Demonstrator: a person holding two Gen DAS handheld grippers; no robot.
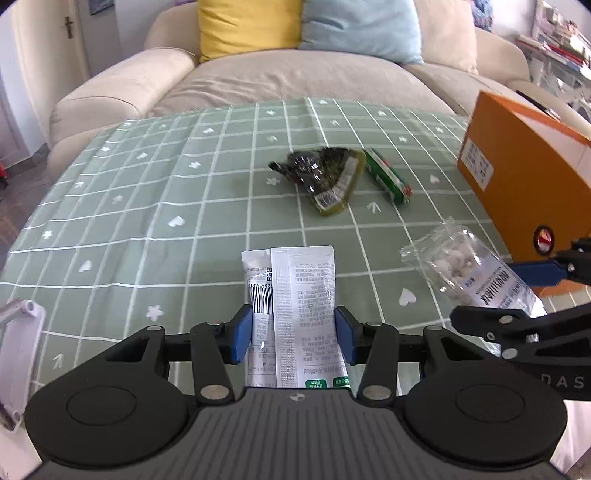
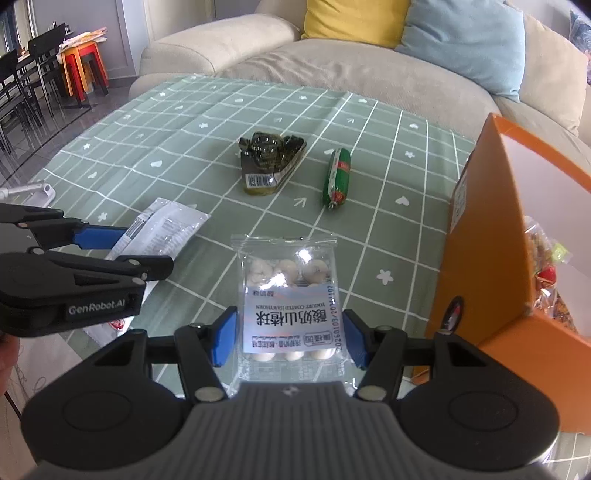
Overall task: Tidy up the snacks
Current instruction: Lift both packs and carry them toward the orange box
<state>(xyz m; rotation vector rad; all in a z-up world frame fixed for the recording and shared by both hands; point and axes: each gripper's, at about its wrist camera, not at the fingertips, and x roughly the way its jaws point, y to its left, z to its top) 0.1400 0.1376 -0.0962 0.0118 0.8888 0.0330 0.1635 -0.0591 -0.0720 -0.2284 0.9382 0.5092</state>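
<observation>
- Nearest the left wrist camera, the left hand-held gripper [image 1: 293, 339] has its blue pads pressed against both long edges of a flat white sachet printed with a barcode and small text [image 1: 295, 306], grasping it; the sachet's far end reaches forward over the counter.
- Just to its right, the right hand-held gripper [image 2: 290, 334] straddles a clear plastic packet of white yogurt-coated hawthorn balls with a pale blue label [image 2: 290, 299]. The right blue pad touches the packet's edge, while a narrow gap shows at the left pad, so I cannot tell whether the grip is clenched.
- Both packets sit at the near edge of the counter, which is covered by a sage-green cloth with a white grid and small white hearts and flowers [image 1: 147, 206].
- On the right side stands an open orange cardboard box with a white inside [image 2: 476, 236]; colourful wrapped snacks [image 2: 550, 266] lie in it.
- Mid-counter lies a dark, shiny vacuum-sealed pack of greenish-black food with a barcode sticker [image 2: 267, 162].
- Just beside it, on its right and apart from it, lies a green sausage-shaped snack stick with a red and white label [image 2: 338, 177].
- Beyond the counter stands a beige sofa [image 1: 280, 77] with a yellow cushion [image 1: 247, 26] and a light blue cushion [image 1: 365, 27].
</observation>
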